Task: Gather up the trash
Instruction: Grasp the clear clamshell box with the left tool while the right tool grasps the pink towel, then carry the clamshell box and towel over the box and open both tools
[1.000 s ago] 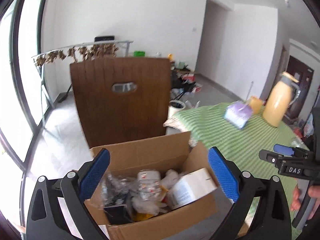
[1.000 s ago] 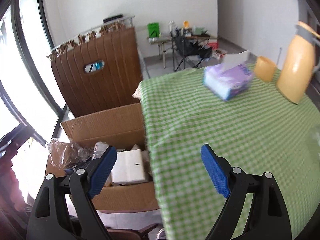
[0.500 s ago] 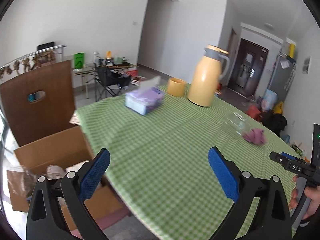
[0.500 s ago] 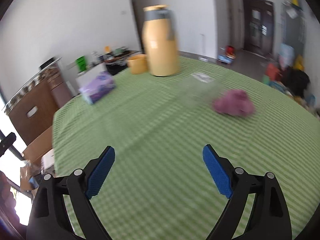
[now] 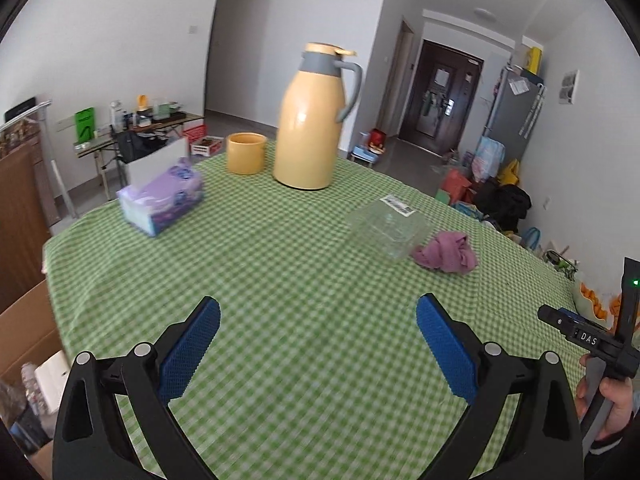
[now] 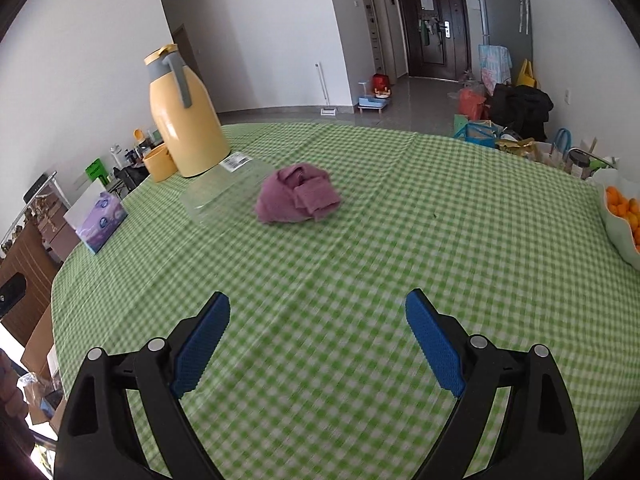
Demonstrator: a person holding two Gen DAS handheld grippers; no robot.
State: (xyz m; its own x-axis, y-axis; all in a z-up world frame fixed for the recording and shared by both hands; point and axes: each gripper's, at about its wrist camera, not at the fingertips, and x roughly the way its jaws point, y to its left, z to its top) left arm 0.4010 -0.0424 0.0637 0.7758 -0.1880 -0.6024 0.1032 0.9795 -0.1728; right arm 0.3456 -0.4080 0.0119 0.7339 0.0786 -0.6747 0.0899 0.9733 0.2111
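Hovering: I have both grippers over the green checked tablecloth (image 5: pixel 304 280), nothing between the fingers.
Left gripper (image 5: pixel 318 336): jaws spread wide, blue pads bare.
Right gripper (image 6: pixel 318 332): jaws spread wide too; in the left view I see its body at the right edge, held by a hand (image 5: pixel 610 400).
Trash, plastic: clear plastic container (image 5: pixel 386 228) lies on the cloth ahead of both grippers, label end toward the yellow thermos (image 5: pixel 314 120).
Trash, cloth: crumpled purple rag (image 6: pixel 298 198) sits just beside the container; I cannot tell if they touch.
Box: cardboard box (image 5: pixel 24 332) stands off the table edge at far left, white packet and wrappers inside.
Other: tissue pack (image 5: pixel 162 198) and yellow cup (image 5: pixel 246 153) at the far side, near the thermos; bowl of oranges (image 6: pixel 622 216) at the right rim.
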